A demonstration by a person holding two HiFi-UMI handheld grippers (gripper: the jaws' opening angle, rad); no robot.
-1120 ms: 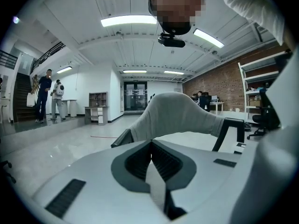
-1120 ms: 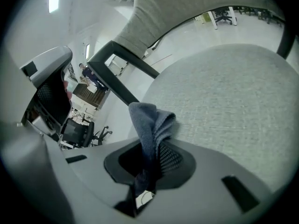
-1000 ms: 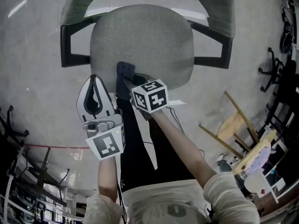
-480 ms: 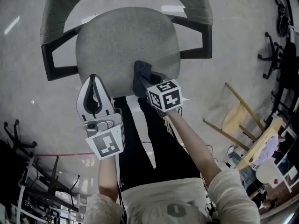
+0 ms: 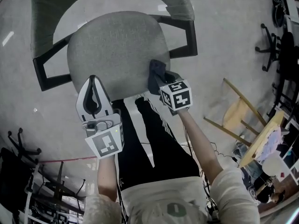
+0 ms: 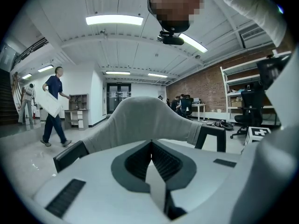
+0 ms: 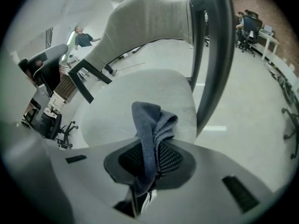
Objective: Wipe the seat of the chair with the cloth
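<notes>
A grey office chair stands in front of me, its round fabric seat (image 5: 117,50) flanked by black armrests (image 5: 184,36). My right gripper (image 5: 161,76) is shut on a dark blue cloth (image 5: 156,73) and presses it on the seat's near right edge. In the right gripper view the cloth (image 7: 152,129) bunches up out of the shut jaws over the seat (image 7: 135,101). My left gripper (image 5: 92,90) hangs shut with nothing in it, just off the seat's near left edge. In the left gripper view its jaws meet below the chair's grey backrest (image 6: 145,120).
A yellow wooden frame (image 5: 240,120) leans on the floor to the right. Black chair bases (image 5: 18,143) lie at the lower left and another office chair (image 5: 275,55) stands at the far right. A person (image 6: 53,104) walks in the background of the left gripper view.
My right gripper has dragged the cloth rightward along the seat's near edge, from its middle to its right side. The left gripper has stayed where it was.
</notes>
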